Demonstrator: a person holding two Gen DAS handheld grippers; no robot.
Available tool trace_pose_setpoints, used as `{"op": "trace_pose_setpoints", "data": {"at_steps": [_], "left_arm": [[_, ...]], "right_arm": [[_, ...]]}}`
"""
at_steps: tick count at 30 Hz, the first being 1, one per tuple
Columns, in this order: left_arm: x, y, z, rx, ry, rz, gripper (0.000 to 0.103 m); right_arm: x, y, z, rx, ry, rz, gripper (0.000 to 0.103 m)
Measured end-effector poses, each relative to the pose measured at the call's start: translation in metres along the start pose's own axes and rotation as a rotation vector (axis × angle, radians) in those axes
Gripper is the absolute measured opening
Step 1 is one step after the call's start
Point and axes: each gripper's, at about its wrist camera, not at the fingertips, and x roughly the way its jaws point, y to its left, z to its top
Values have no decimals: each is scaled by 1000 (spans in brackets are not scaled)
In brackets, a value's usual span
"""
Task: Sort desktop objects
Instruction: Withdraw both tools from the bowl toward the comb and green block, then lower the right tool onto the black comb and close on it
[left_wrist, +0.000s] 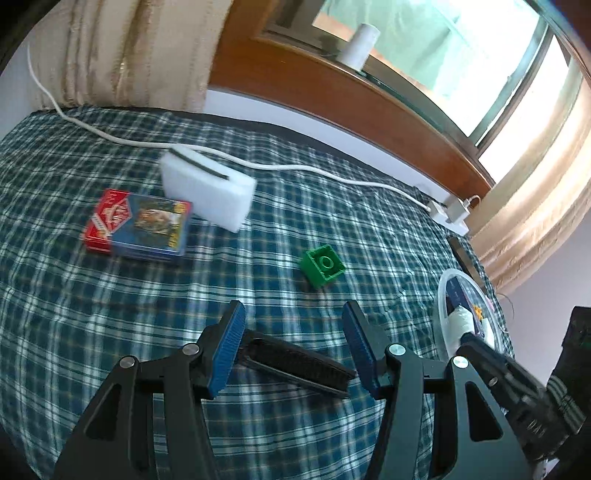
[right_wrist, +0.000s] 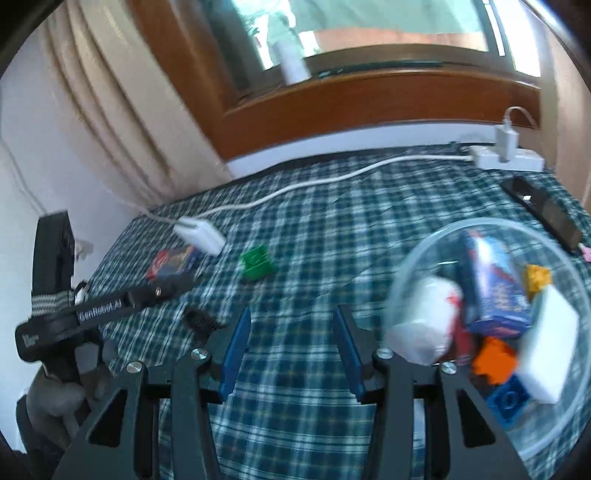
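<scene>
On the plaid cloth lie a green brick (left_wrist: 323, 266), a white sponge (left_wrist: 208, 190), a red-and-blue card box (left_wrist: 138, 225) and a black brush (left_wrist: 295, 362). My left gripper (left_wrist: 293, 325) is open just above the brush, which lies between its blue pads. The green brick (right_wrist: 256, 264), sponge (right_wrist: 199, 232), card box (right_wrist: 173, 264) and brush (right_wrist: 201, 317) also show in the right wrist view. My right gripper (right_wrist: 291, 325) is open and empty, left of a clear bowl (right_wrist: 417, 251) that holds several bricks, a box and white sponges.
A white cable (left_wrist: 295, 168) crosses the back of the table to a power strip (right_wrist: 506, 157). A black phone (right_wrist: 543, 210) lies at the back right. Curtains and a wooden window sill with a white cup (left_wrist: 360, 46) stand behind.
</scene>
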Motion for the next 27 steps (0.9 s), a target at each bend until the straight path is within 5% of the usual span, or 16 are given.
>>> {"op": "trace_pose_setpoints", "data": {"at_steps": [13, 27], "left_arm": [[-14, 37, 2, -57, -18, 16, 58], [-18, 46, 3, -70, -15, 29, 58]], "right_arm": [[57, 50, -8, -136, 103, 105, 51], [95, 86, -15, -306, 181, 112, 51]]}}
